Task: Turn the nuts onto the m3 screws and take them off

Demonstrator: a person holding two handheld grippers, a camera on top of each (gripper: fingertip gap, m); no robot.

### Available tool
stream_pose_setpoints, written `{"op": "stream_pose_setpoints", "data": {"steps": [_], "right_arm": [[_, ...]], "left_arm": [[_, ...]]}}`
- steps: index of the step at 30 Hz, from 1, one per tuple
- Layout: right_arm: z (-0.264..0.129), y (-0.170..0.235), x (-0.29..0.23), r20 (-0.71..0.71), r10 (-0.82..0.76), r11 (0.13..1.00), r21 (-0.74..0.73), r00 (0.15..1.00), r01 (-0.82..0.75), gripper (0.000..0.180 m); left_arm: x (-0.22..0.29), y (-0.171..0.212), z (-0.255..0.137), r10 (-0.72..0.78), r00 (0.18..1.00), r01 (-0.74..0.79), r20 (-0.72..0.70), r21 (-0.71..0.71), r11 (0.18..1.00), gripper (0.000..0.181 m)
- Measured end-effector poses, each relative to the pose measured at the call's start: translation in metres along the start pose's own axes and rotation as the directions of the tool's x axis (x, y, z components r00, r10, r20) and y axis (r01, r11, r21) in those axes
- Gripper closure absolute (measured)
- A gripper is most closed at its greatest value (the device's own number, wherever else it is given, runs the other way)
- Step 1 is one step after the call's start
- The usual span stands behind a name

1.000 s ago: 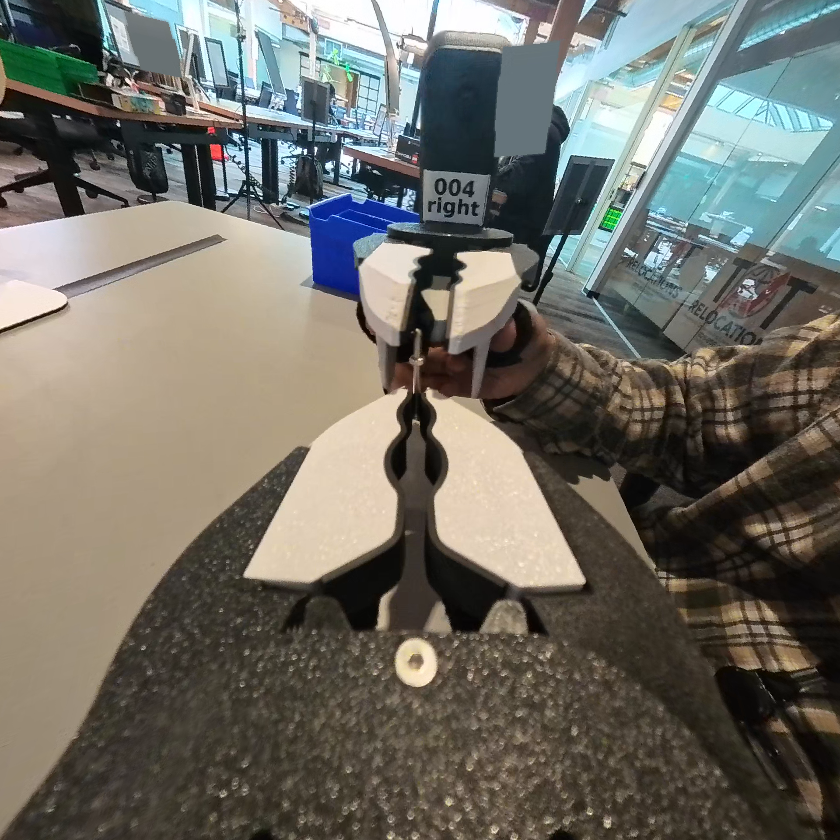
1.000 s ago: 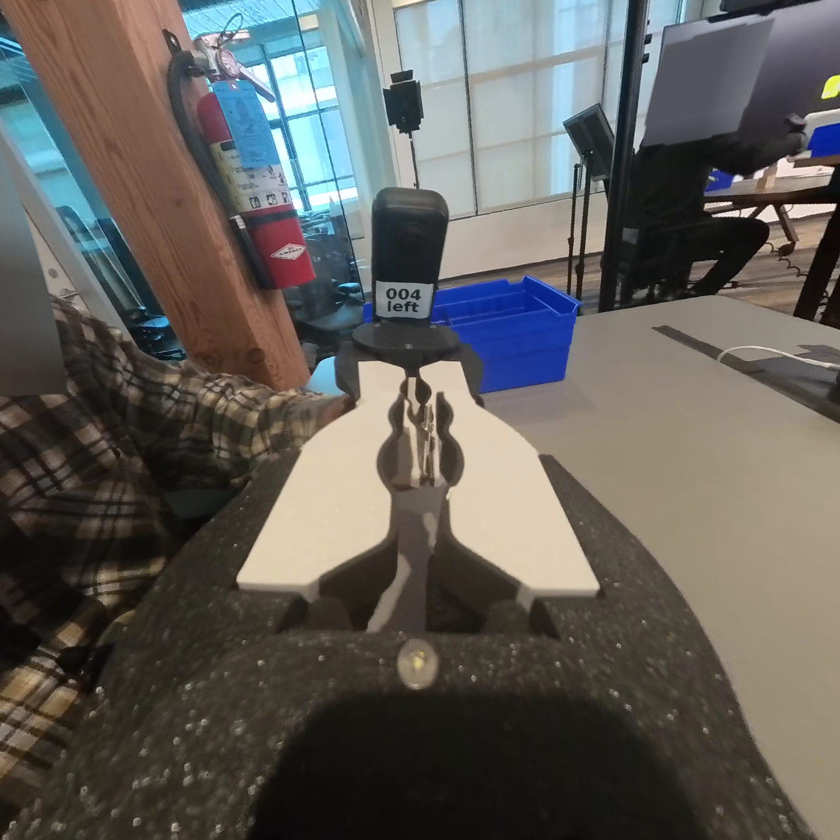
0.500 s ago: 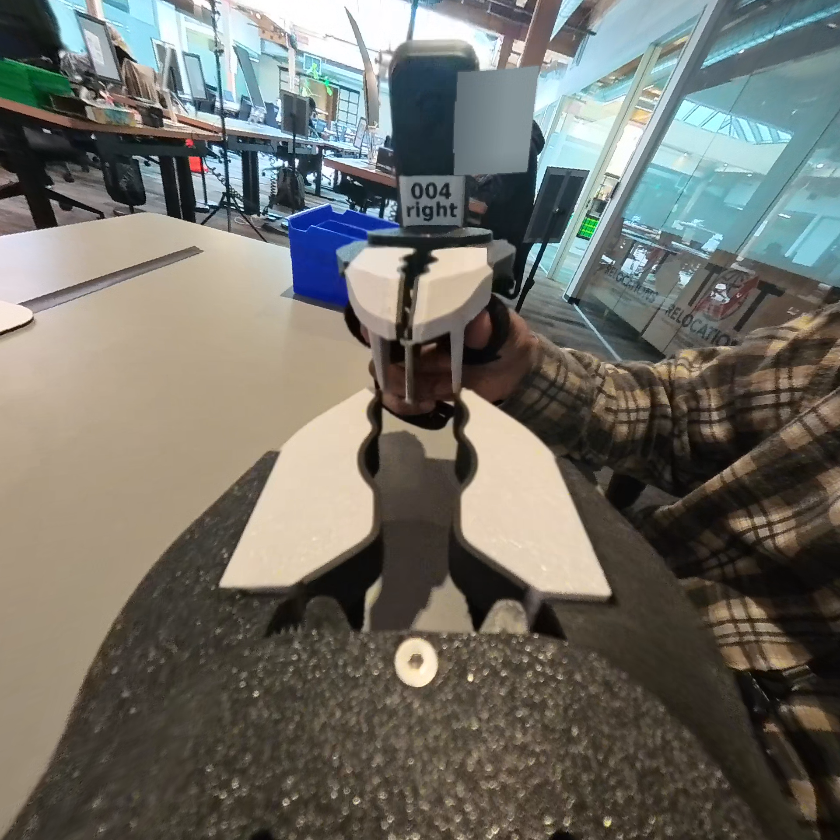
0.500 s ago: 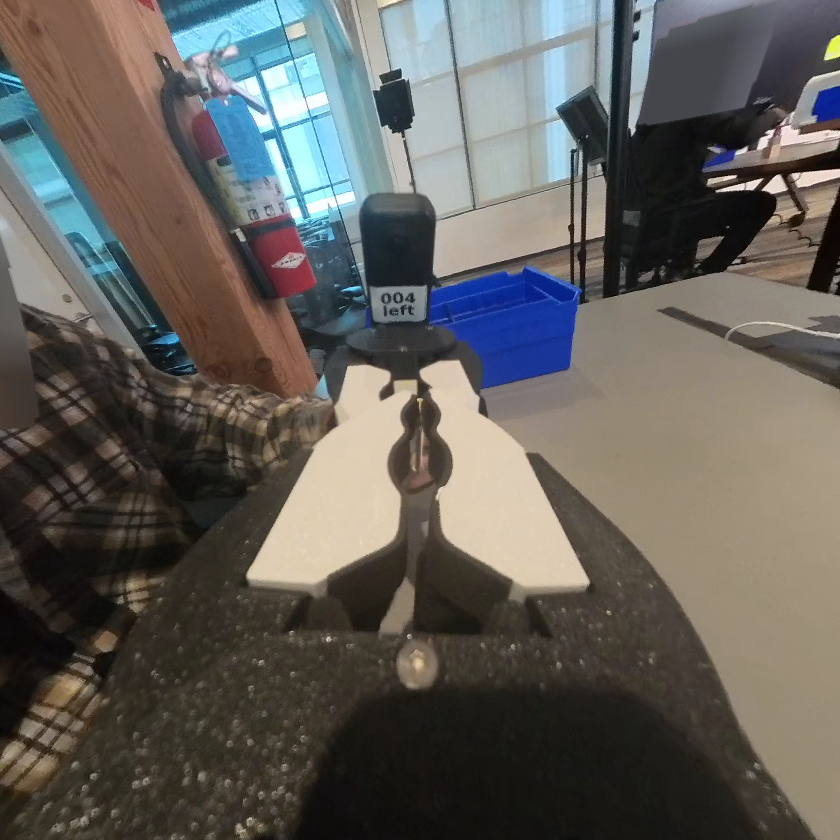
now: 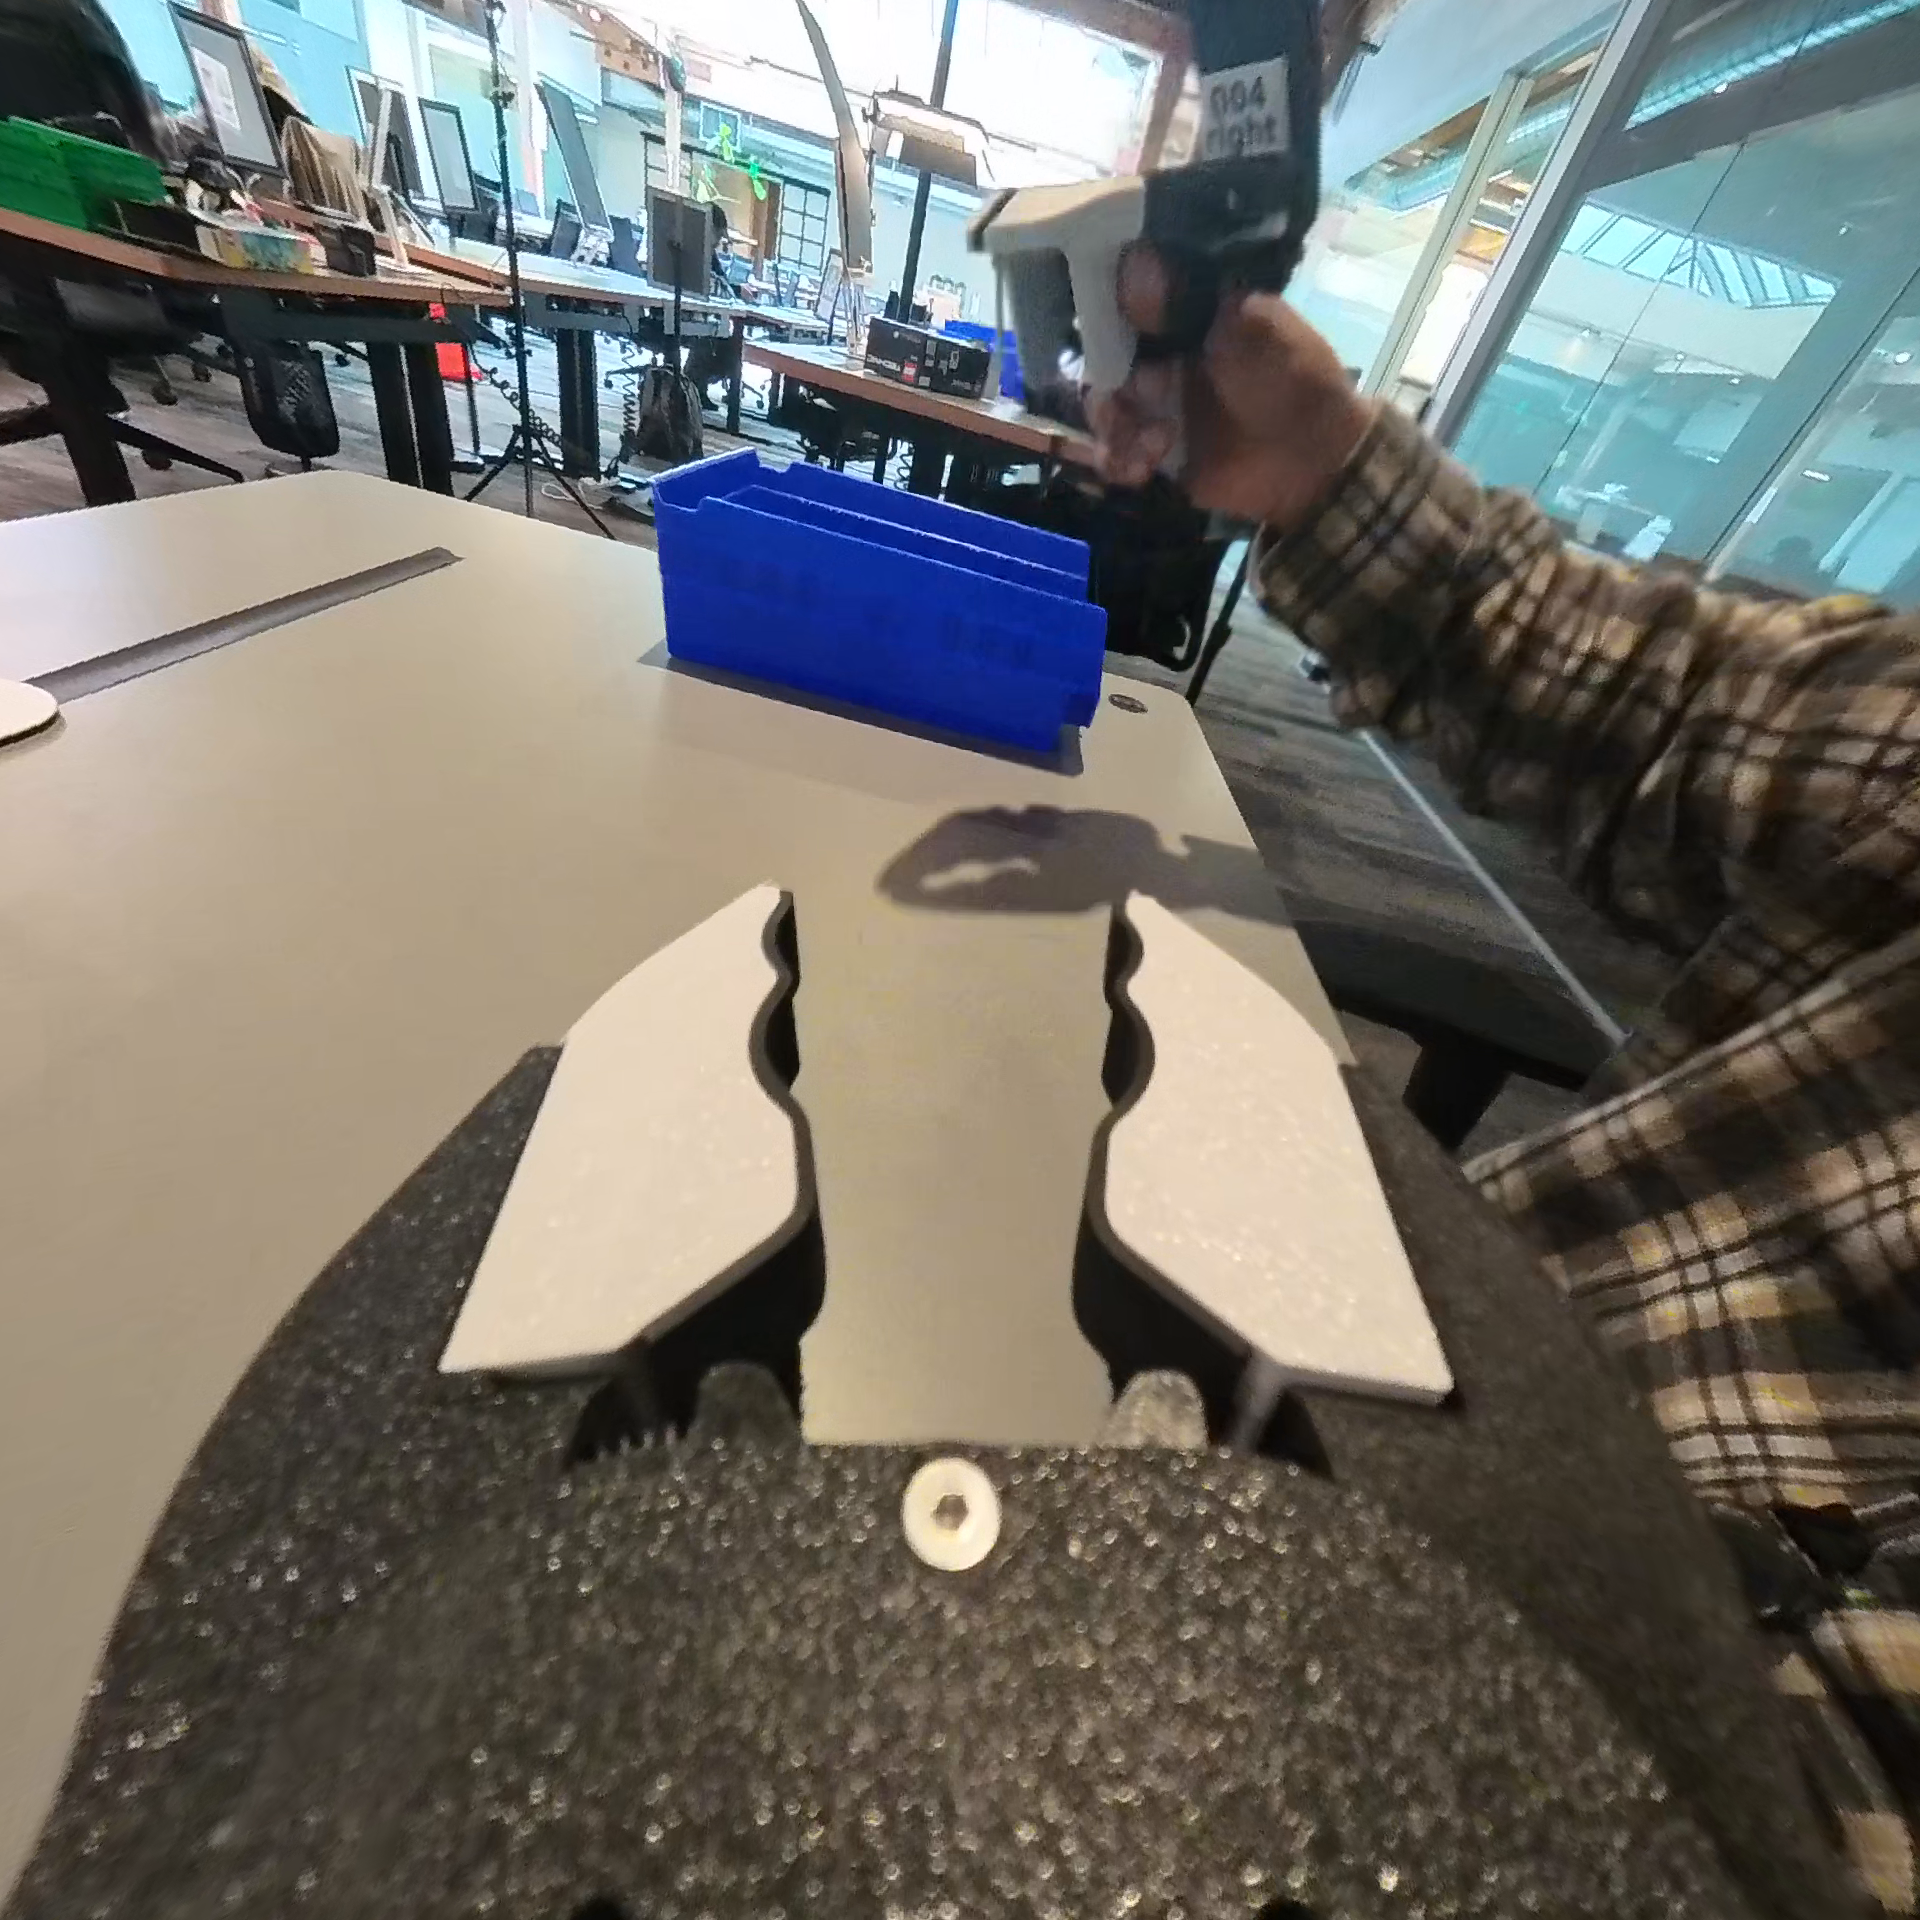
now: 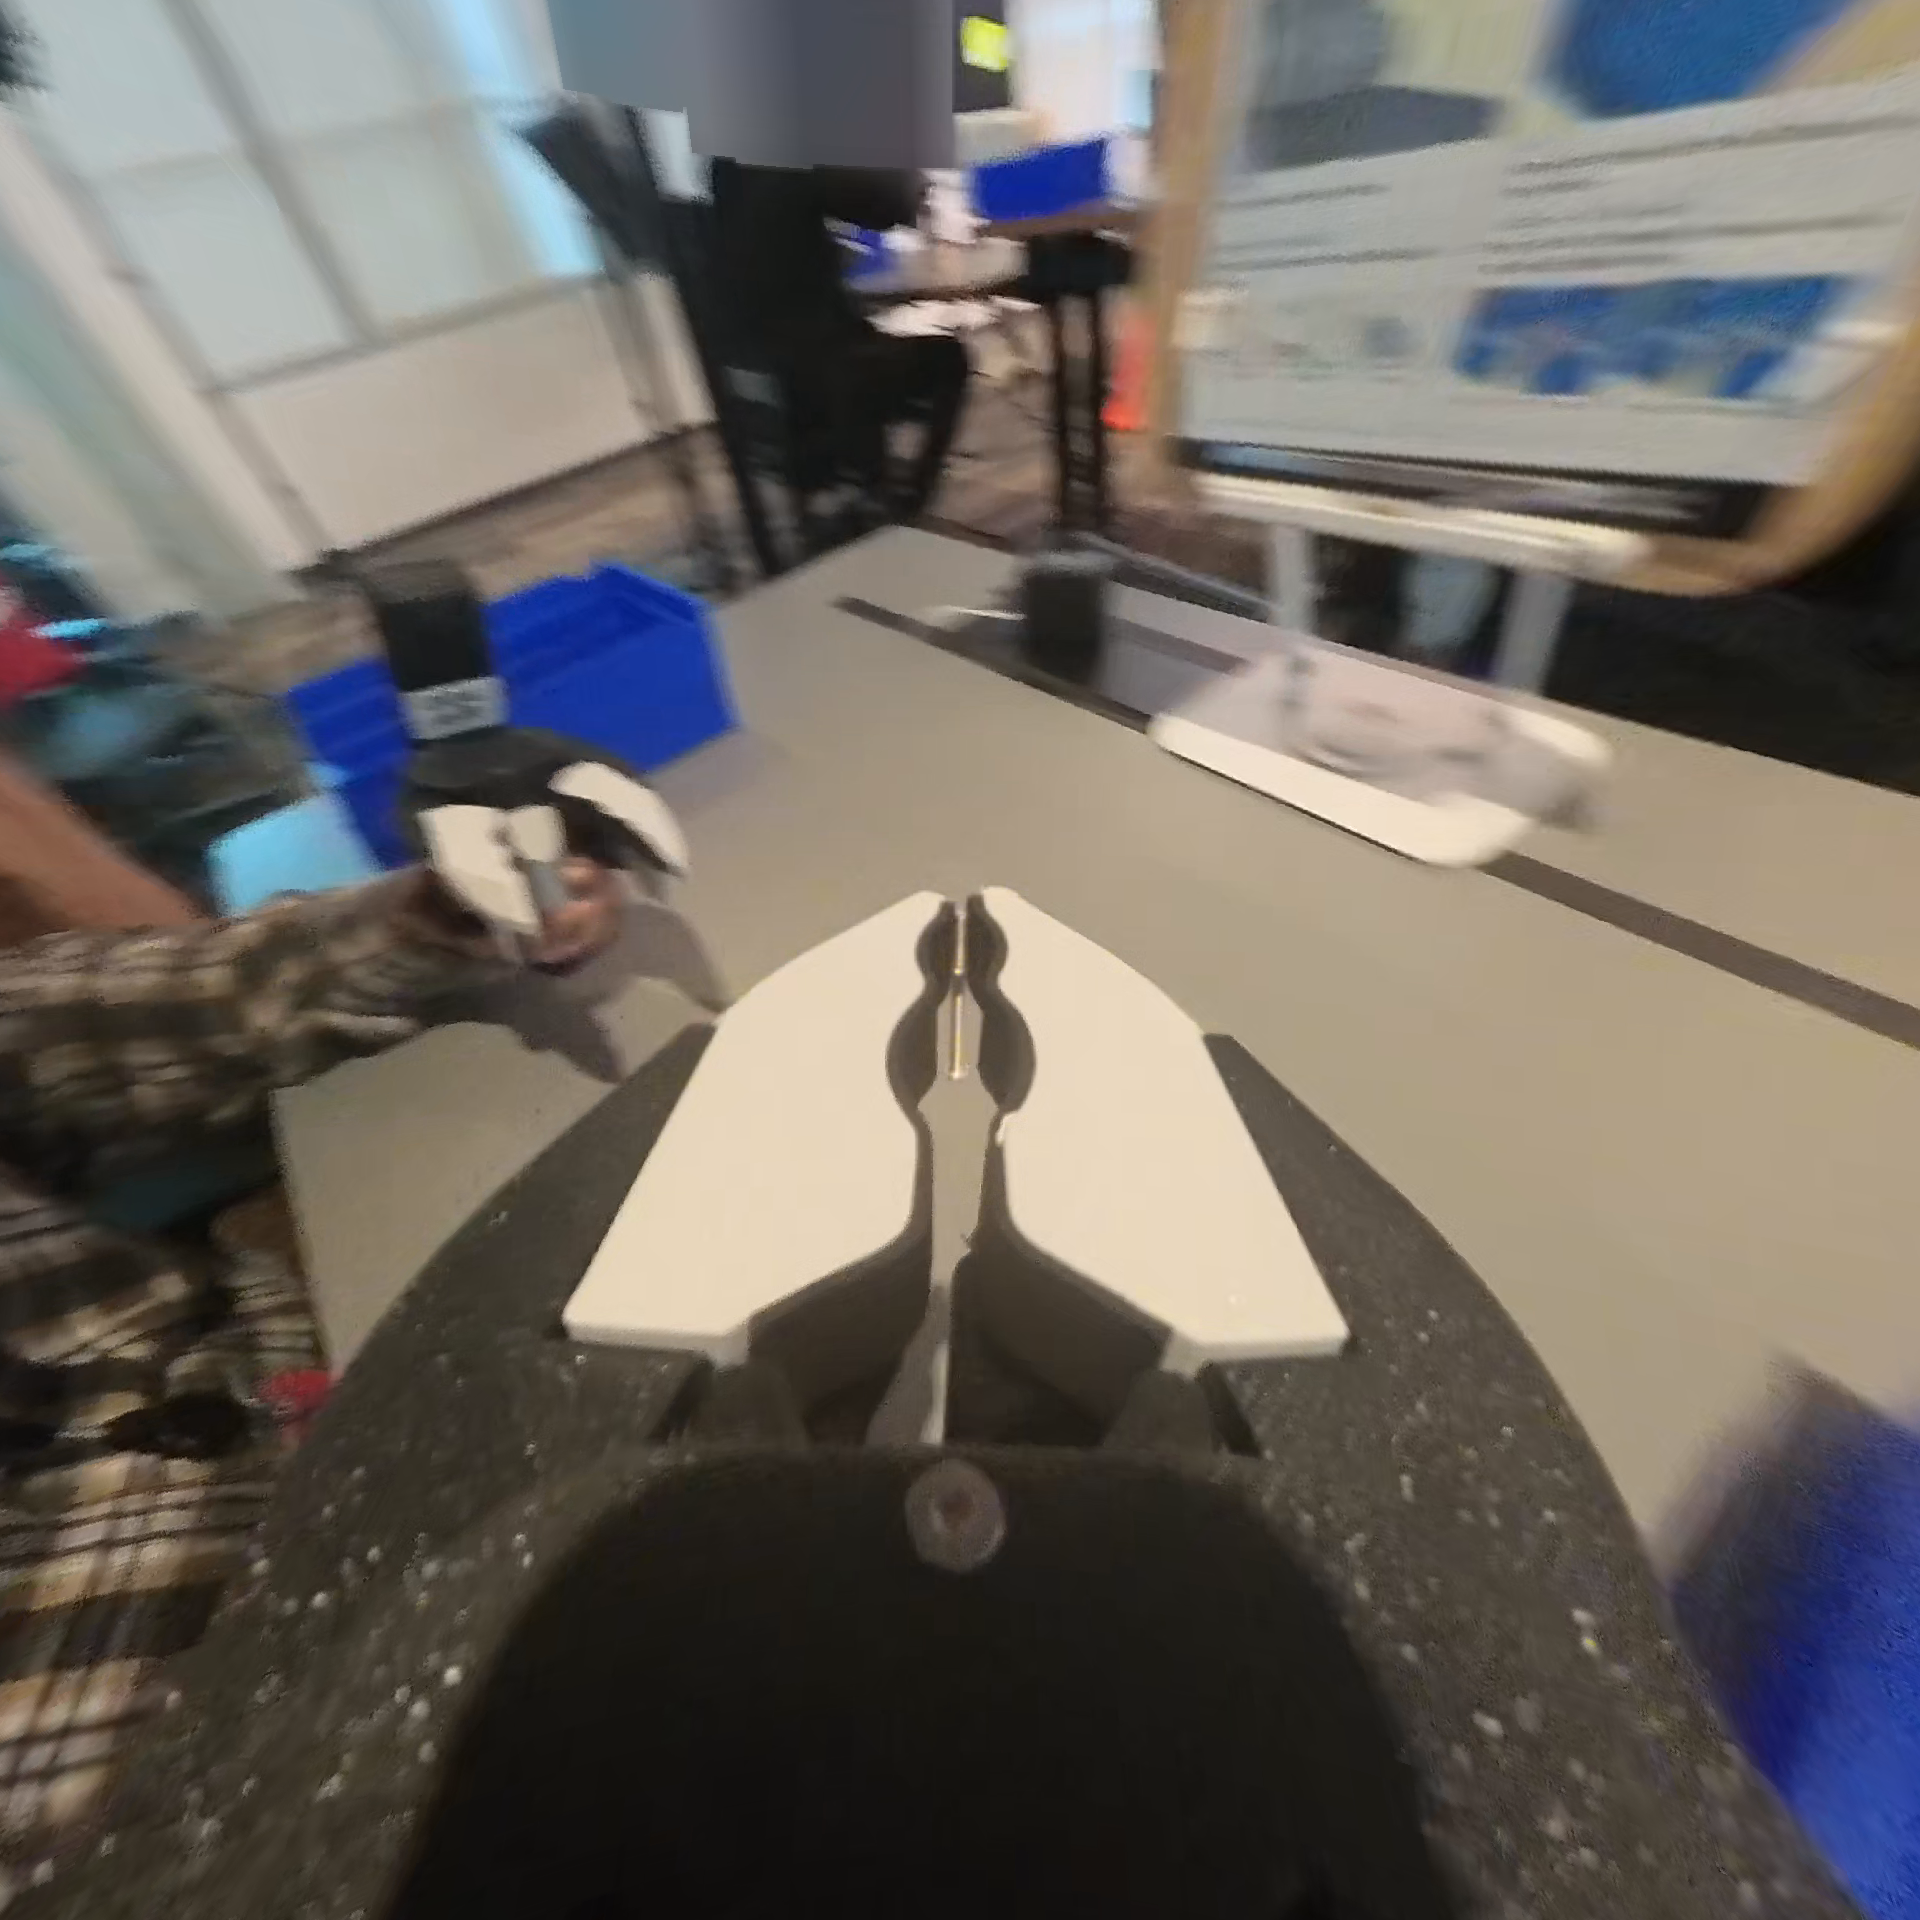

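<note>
The big grey surface (image 5: 343, 852) has a dark strip (image 5: 239, 623) running along it. A blue bin (image 5: 883, 634) sits near its far edge. Behind the bin stand long desks (image 5: 312, 281) with screens and black chairs. Right of the bin is a tall glass wall (image 5: 1683, 343), bright with daylight.

Bright daylight from glass walls. Soft shadow (image 5: 1049, 868) on table (image 5: 312, 883) ahead of left tongs. Right view heavily motion-blurred — background smeared. Fisheye bending at edges — both views.
</note>
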State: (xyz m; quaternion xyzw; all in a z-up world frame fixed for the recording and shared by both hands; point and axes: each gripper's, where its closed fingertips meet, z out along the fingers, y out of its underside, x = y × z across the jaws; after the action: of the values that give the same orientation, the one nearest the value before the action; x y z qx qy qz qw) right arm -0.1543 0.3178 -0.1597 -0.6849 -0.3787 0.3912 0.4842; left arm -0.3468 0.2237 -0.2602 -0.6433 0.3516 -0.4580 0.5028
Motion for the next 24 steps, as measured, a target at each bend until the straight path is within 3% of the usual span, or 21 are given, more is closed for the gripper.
{"op": "stream_pose_setpoints", "data": {"steps": [5, 9, 16, 24], "right_arm": [[-0.123, 0.027, 0.106, -0.437, 0.031, 0.984, -0.144, 0.899, -0.104, 0.178], [-0.175, 0.090, 0.157, -0.582, 0.138, 0.916, -0.232, 0.801, -0.326, 0.178], [-0.196, 0.177, 0.200, -0.690, 0.153, 0.781, -0.354, 0.707, -0.514, 0.177], [-0.191, 0.206, 0.209, -0.711, 0.114, 0.721, -0.421, 0.694, -0.550, 0.175]], "left_arm": [[0.000, 0.005, 0.003, 0.011, 1.000, -0.011, 0.004, -0.024, 1.000, 0.125], [-0.001, 0.008, 0.004, 0.011, 1.000, -0.011, 0.004, -0.030, 0.999, 0.127], [-0.002, 0.009, 0.004, 0.007, 1.000, -0.007, 0.005, -0.029, 1.000, 0.129], [-0.003, 0.012, 0.005, -0.007, 1.000, 0.007, -0.003, -0.043, 0.999, 0.130]]}}
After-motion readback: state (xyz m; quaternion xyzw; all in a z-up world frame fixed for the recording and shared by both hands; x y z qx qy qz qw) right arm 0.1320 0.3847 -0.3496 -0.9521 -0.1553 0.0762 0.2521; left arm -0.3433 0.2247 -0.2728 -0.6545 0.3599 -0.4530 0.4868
